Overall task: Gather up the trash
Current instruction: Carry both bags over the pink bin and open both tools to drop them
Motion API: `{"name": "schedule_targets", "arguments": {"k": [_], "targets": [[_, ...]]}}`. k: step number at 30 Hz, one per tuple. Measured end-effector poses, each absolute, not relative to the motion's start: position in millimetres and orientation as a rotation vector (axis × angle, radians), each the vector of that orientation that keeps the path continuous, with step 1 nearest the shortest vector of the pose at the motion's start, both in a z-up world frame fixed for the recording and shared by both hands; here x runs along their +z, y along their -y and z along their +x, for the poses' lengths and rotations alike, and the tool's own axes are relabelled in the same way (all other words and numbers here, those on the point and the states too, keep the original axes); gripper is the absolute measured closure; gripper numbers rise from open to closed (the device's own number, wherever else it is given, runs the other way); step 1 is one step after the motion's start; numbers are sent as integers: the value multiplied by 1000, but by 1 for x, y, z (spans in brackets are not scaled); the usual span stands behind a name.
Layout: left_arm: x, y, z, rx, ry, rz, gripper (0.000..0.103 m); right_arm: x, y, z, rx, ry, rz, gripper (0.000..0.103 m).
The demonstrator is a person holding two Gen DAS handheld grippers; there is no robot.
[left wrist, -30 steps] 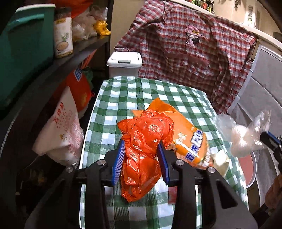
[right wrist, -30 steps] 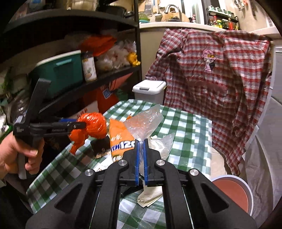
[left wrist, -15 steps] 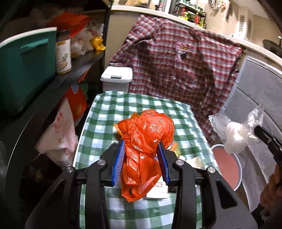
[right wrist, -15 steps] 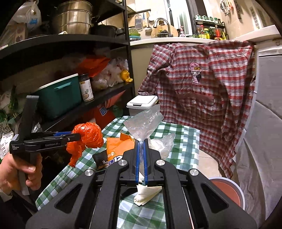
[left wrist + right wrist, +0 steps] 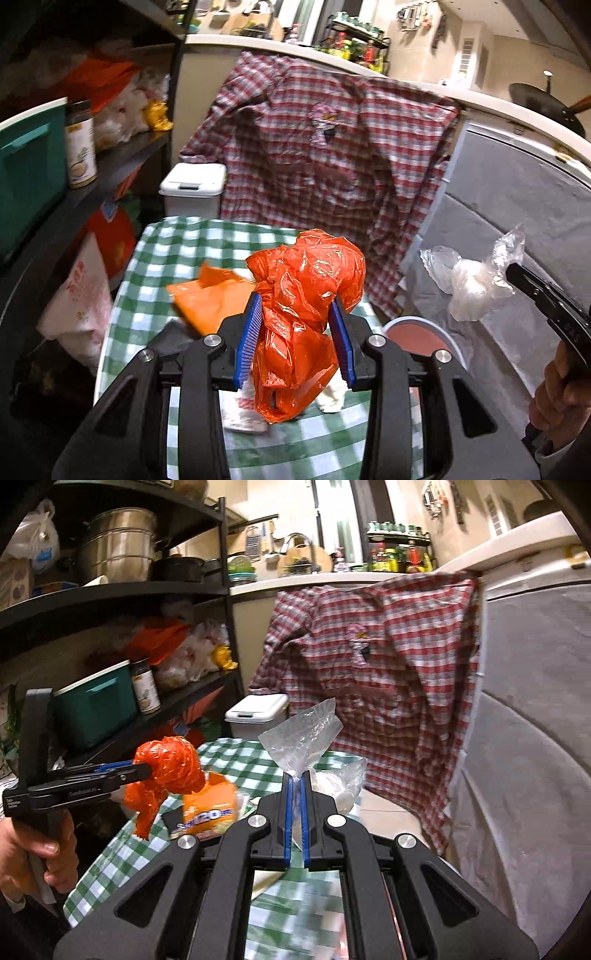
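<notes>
L wrist view: left tongs [image 5: 295,325] clenched on crumpled orange plastic bag [image 5: 306,295], blue pads pressing both its sides. Vs. 1 s ago the bag hangs higher above the green-check surface [image 5: 155,266]; the orange snack wrapper [image 5: 210,295] it sat against now lies below and behind it, w/ white paper scraps [image 5: 332,395] under the bag. Reading: pick done, carry phase begun. Red-lidded bin [image 5: 421,332] shows just right of the surface edge, prob. the drop point. Right tongs [image 5: 517,277] enter at far right of the surface, holding clear plastic bag [image 5: 476,284] over the floor side.

R wrist view: right tongs [image 5: 294,775] clamped nearly closed on neck of clear plastic bag [image 5: 303,734], which fans up above the pads; raised further from the surface [image 5: 236,760] than 1 s ago. Left tongs [image 5: 144,770] held level at left of the surface, fist on the grip, orange plastic bag [image 5: 166,771] dangling from them. Snack wrapper [image 5: 210,808] remains on the cloth, so more trash left. White lidded bin [image 5: 256,710] stands beyond the surface's far end.
</notes>
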State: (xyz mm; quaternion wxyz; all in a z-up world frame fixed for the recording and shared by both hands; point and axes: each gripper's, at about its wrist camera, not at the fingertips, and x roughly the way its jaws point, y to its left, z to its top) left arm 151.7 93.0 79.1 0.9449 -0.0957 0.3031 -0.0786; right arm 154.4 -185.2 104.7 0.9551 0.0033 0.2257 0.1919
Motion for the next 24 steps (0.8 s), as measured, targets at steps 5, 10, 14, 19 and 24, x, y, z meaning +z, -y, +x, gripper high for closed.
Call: {"name": "schedule_targets", "arguments": {"k": [5, 10, 14, 19, 24], "targets": [[80, -62, 157, -216, -614, -191, 66, 109, 220, 160, 326, -468, 29, 99], [77, -20, 162, -290, -621, -167, 66, 114, 250, 165, 273, -482, 56, 99], [73, 13, 166, -345, -629, -151, 66, 113, 269, 170, 237, -501, 65, 99], [62, 60, 173, -411, -653, -112, 66, 104, 284, 175, 208, -534, 78, 99], [54, 88, 178, -444, -668, -93, 66, 96, 294, 178, 192, -550, 79, 99]]}}
